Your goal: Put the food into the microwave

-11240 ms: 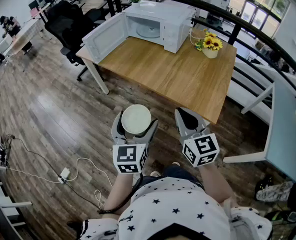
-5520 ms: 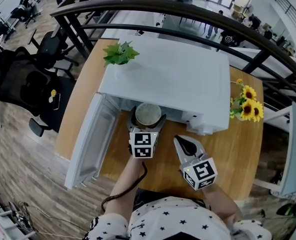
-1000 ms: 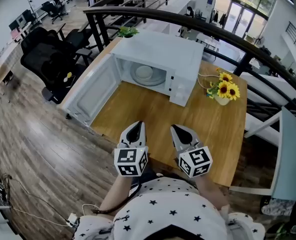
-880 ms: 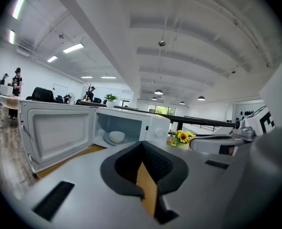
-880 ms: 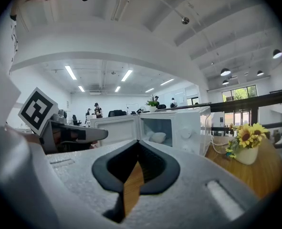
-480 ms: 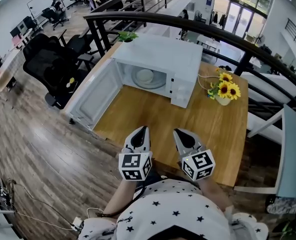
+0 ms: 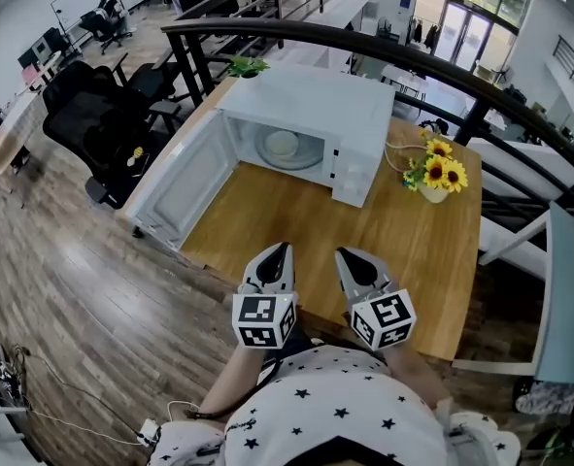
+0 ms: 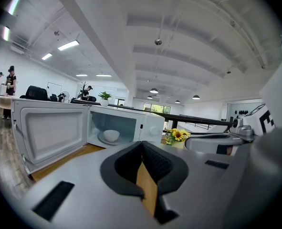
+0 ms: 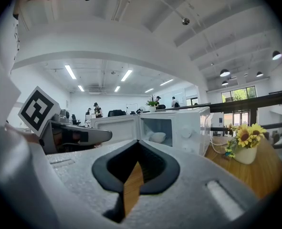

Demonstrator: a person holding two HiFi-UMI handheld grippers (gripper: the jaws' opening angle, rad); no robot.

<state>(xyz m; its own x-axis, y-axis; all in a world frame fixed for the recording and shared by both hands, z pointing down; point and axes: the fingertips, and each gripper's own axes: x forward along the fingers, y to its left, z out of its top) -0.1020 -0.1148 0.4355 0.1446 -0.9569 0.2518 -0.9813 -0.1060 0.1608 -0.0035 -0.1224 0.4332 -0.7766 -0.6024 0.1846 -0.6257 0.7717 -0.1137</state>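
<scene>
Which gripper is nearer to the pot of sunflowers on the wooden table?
Right. The right gripper is over the near edge of the table, with the pot of sunflowers ahead to its right. The left gripper is beside it, on the side away from the flowers.

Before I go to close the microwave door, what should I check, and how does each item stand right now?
1. Bowl inside the microwave: ok.
2. Door shut: not ok, it stands wide open.
3. Left gripper empty: ok, jaws together with nothing between them.
4. Right gripper empty: ok, jaws together with nothing between them.
5. Sunflower vase out of the door's swing: ok, it stands on the microwave's other side.
6. Food in the bowl: cannot tell from here.
</scene>
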